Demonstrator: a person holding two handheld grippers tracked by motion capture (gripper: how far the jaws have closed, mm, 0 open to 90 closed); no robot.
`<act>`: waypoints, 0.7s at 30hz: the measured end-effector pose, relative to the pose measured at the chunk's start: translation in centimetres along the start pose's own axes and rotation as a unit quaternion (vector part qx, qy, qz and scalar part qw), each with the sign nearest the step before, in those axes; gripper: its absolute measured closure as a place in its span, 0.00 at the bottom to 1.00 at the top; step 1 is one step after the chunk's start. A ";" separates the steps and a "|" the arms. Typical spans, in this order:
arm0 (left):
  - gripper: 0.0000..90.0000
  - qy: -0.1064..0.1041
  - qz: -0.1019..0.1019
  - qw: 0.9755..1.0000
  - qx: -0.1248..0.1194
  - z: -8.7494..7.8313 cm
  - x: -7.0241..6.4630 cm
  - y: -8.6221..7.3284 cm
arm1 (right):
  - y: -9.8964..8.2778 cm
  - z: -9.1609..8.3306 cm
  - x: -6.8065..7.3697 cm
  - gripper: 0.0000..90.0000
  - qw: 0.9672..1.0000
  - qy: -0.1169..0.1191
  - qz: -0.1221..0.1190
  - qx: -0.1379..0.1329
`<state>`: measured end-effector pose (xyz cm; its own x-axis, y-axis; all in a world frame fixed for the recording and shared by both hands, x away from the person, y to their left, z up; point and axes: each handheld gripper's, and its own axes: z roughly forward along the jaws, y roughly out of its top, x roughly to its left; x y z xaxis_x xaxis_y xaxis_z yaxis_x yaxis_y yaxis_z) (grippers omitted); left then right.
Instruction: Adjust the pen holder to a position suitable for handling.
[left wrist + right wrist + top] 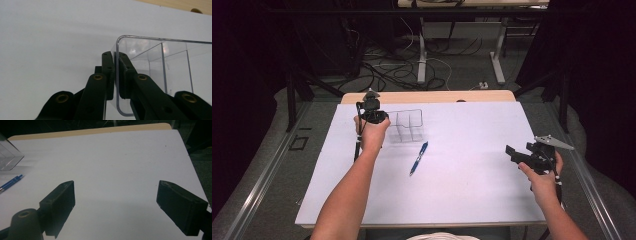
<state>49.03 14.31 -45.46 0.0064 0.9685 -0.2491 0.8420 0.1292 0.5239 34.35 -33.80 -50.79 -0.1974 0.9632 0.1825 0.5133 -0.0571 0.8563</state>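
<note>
We see a clear, glossy plastic organizer [160,65] with smooth walls on a matt white sheet [472,165]. Beside the organizer lies a shiny blue plastic pen [418,157]. Beyond the organizer, the table edge [427,96] looks like pale wood.

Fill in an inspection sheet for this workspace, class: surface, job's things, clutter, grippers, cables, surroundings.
Surface: white table top, wooden strip along its far edge.
Job's things: clear divided organiser standing upright; blue pen lying flat in front of it, apart.
Clutter: nothing seen.
Grippers: left gripper shut on the organiser's wall; right gripper open, holding nothing.
Cables: black cable trailing from the left gripper.
Surroundings: floor cables, table legs, dark curtains.
</note>
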 end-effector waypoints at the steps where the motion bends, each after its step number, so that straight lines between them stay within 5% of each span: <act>1: 0.95 -0.001 0.001 1.000 0.003 0.0 -0.1 0.1 | 0.0 0.0 0.0 0.16 1.000 0.002 -0.001 -0.002; 6: 0.95 -0.007 -0.002 1.000 -0.005 0.4 -0.7 0.3 | -0.1 0.3 0.1 0.16 1.000 -0.001 0.004 -0.016; 21: 0.95 -0.012 -0.012 1.000 -0.002 2.1 -2.8 0.8 | -0.1 0.2 0.2 0.16 1.000 0.005 0.005 0.004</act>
<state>50.78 11.27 -46.06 -0.0002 0.9596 -0.2813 0.8396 0.1529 0.5212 34.37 -33.59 -50.96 -0.1999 0.9601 0.1958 0.5217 -0.0649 0.8506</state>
